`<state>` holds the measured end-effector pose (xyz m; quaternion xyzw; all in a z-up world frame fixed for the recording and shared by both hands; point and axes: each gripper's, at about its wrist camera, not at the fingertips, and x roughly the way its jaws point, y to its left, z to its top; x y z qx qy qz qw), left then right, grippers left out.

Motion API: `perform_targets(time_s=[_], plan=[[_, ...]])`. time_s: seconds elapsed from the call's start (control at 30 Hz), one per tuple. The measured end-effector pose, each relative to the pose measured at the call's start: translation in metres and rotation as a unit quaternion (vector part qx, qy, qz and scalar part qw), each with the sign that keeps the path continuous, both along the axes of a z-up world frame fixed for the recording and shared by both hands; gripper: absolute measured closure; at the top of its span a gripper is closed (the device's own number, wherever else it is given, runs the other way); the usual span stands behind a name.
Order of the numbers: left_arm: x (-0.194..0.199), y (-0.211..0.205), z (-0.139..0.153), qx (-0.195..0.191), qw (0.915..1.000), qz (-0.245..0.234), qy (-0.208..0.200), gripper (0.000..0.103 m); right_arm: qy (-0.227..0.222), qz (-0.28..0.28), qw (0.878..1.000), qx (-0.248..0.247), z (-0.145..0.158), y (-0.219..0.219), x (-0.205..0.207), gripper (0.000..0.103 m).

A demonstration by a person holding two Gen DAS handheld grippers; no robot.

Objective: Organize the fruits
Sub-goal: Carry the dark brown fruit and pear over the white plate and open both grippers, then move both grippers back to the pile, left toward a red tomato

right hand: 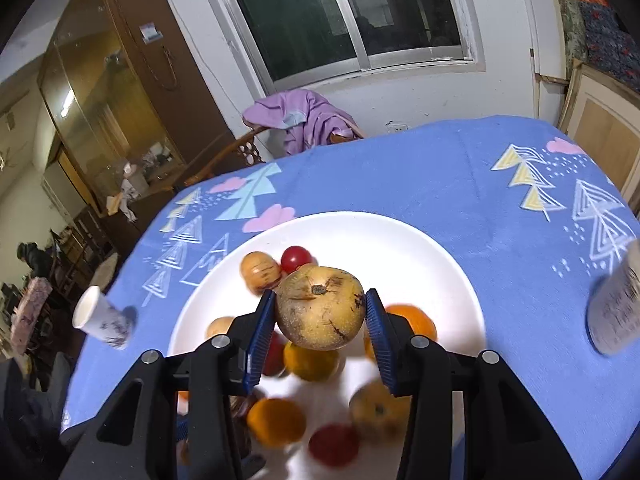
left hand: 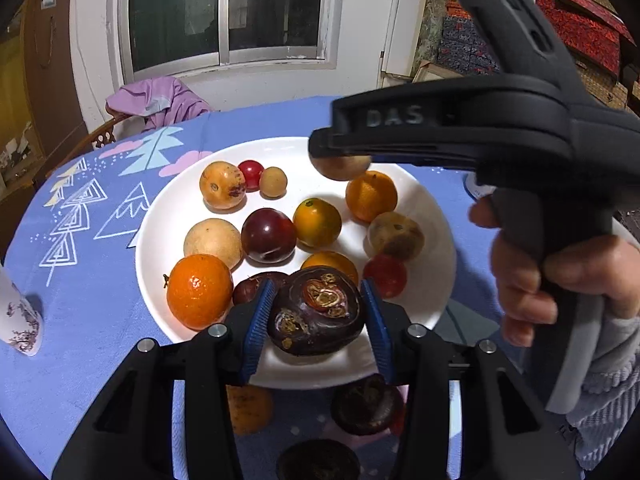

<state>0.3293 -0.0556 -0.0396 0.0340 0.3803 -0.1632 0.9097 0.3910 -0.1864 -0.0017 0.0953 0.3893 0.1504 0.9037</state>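
My left gripper (left hand: 318,312) is shut on a dark purple mangosteen (left hand: 316,312), held over the near rim of the white plate (left hand: 160,248). On that plate lie several fruits: oranges (left hand: 199,291), a dark red plum (left hand: 269,235), yellow-brown pears (left hand: 213,243) and small red fruits (left hand: 251,174). My right gripper (right hand: 320,312) is shut on a yellow-brown pear (right hand: 320,308) above the same plate (right hand: 440,264). From the left wrist view, the right gripper's black body (left hand: 480,128) reaches in from the right with the pear (left hand: 340,167) under its tip, a hand (left hand: 560,280) on its handle.
The blue patterned tablecloth (right hand: 440,168) covers a round table. A white paper cup (right hand: 104,320) stands left of the plate and another cup (right hand: 616,304) at the right. An orange (left hand: 250,408) and a mangosteen (left hand: 366,404) lie on the cloth under my left gripper. A chair with purple cloth (right hand: 300,120) stands behind.
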Motion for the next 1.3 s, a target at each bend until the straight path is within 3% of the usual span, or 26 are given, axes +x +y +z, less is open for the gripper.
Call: perform_targets(time_s=[0.17, 0.4, 0.5, 0.6, 0.83, 0.93, 1.07, 1.23, 1.3], plan=[[0.006, 0.001, -0.007, 0.002, 1.0, -0.005, 0.003, 0.059, 0.0, 0.006, 1.0, -0.022, -0.009, 0.01, 0.021, 0.056], [0.006, 0.007, -0.005, -0.019, 0.9997, -0.004, 0.013, 0.058, -0.007, -0.004, 1.0, 0.007, -0.003, -0.006, 0.014, 0.056], [0.004, 0.013, 0.005, -0.027, 0.9996, 0.001, 0.004, 0.058, -0.033, -0.01, 0.999, 0.025, 0.018, -0.019, -0.006, 0.056], [0.0, 0.018, 0.014, -0.031, 0.9995, 0.007, -0.005, 0.058, -0.059, -0.013, 0.998, 0.035, 0.038, -0.03, -0.037, 0.045], [-0.044, 0.049, 0.028, -0.027, 0.9985, 0.044, -0.02, 0.058, -0.076, 0.001, 0.997, 0.009, 0.059, -0.042, -0.107, 0.043], [-0.075, 0.065, 0.022, -0.017, 0.9974, 0.065, -0.026, 0.052, -0.08, 0.0, 0.997, 0.008, 0.055, -0.046, -0.141, 0.038], [-0.12, 0.086, 0.01, -0.004, 0.9955, 0.089, -0.033, 0.045, -0.066, 0.002, 0.998, 0.003, 0.026, -0.047, -0.182, 0.036], [-0.153, 0.099, 0.001, 0.008, 0.993, 0.11, -0.042, 0.044, -0.05, 0.009, 0.998, -0.021, -0.003, -0.041, -0.207, 0.036], [-0.157, 0.1, 0.0, 0.013, 0.9922, 0.113, -0.049, 0.035, -0.047, 0.014, 0.999, -0.024, -0.006, -0.038, -0.211, 0.036]])
